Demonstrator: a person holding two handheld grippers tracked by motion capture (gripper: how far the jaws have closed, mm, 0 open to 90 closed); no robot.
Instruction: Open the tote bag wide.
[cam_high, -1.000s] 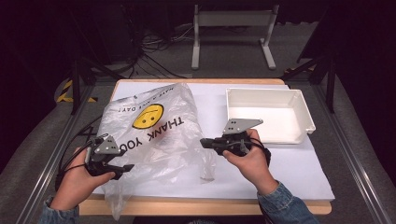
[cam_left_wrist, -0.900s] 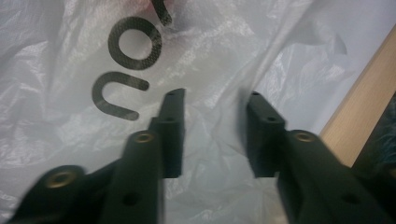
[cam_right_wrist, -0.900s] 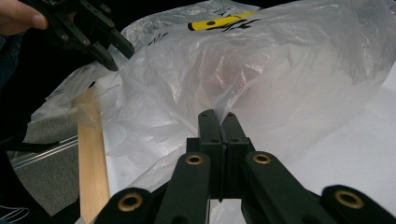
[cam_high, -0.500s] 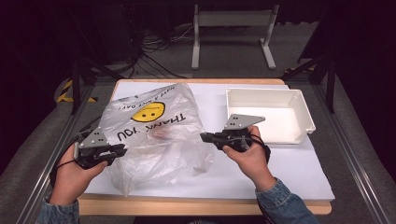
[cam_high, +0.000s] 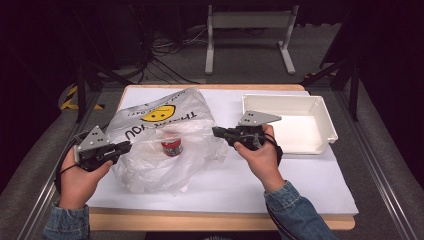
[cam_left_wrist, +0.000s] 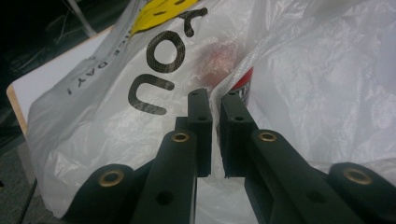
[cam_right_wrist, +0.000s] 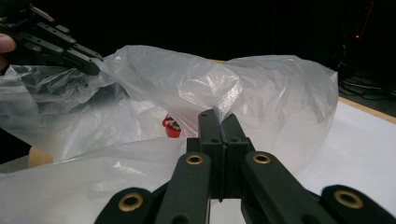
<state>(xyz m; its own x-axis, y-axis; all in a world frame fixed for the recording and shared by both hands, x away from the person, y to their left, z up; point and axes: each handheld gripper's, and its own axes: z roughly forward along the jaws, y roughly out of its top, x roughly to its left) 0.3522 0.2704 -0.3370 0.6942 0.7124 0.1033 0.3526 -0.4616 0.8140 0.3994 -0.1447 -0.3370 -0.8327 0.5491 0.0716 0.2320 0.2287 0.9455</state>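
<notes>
Landmark = plastic bag (cam_high: 165, 145), lying mid-table w/ its mouth held open toward the person. At the bag's near-left edge, left gripper (cam_high: 122, 147) had its jaws pinching a fold of film; a thin slit showed btwn the pads in the left gripper view. At the bag's right edge, right gripper (cam_high: 218, 133) was pressed tight on the film too. Inside the bag, approx. centre, sat a red can (cam_high: 171, 146), upright. Beyond the bag's right side, well apart, an empty white tray (cam_high: 327, 125). Risk, imo: thin film slipping from the left pinch if the hands pulled apart further, collapsing the mouth; lifting could tip the can.
</notes>
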